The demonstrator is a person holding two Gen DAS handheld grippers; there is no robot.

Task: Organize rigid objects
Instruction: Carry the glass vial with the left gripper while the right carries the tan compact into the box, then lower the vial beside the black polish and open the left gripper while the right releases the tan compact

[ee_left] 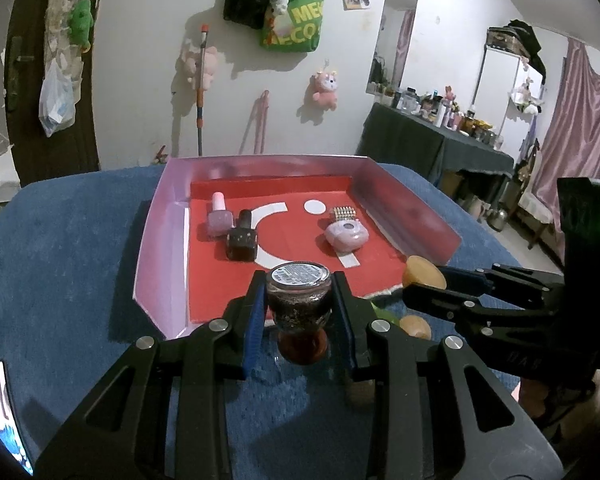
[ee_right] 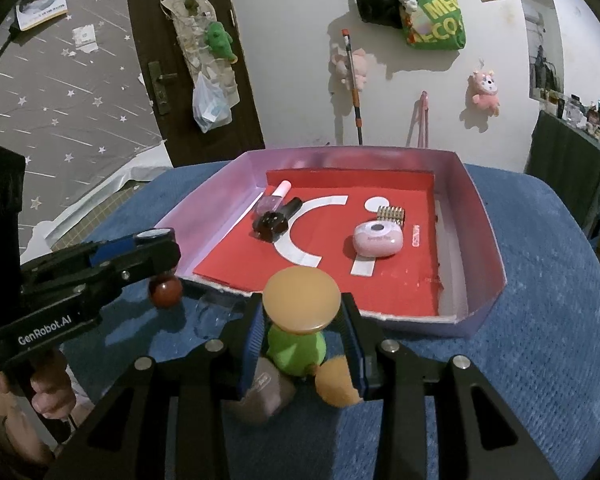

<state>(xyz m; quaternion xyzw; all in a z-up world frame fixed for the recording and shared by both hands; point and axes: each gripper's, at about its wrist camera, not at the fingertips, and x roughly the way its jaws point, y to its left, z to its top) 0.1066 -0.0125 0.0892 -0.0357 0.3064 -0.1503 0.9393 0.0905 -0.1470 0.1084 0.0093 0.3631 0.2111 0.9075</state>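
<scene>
Both cameras ride low and close behind their tongs, angled down toward twelve o'clock; each takes in the same pink-walled tray [ee_left: 168, 216] [ee_right: 480, 216], the left one seeing it from farther left.

Left gripper [ee_left: 299, 312] fingers clamp a dark bottle [ee_left: 300, 312] before the pink-walled tray [ee_left: 160, 232]

Left gripper [ee_left: 300, 300] angled downward, jaws clamped on a dark glittery bottle [ee_left: 300, 312], right gripper [ee_right: 302, 336] beside it, tilted down, jaws clamped on a green bottle [ee_right: 296, 346], hand [ee_right: 48, 392] on left handle
</scene>
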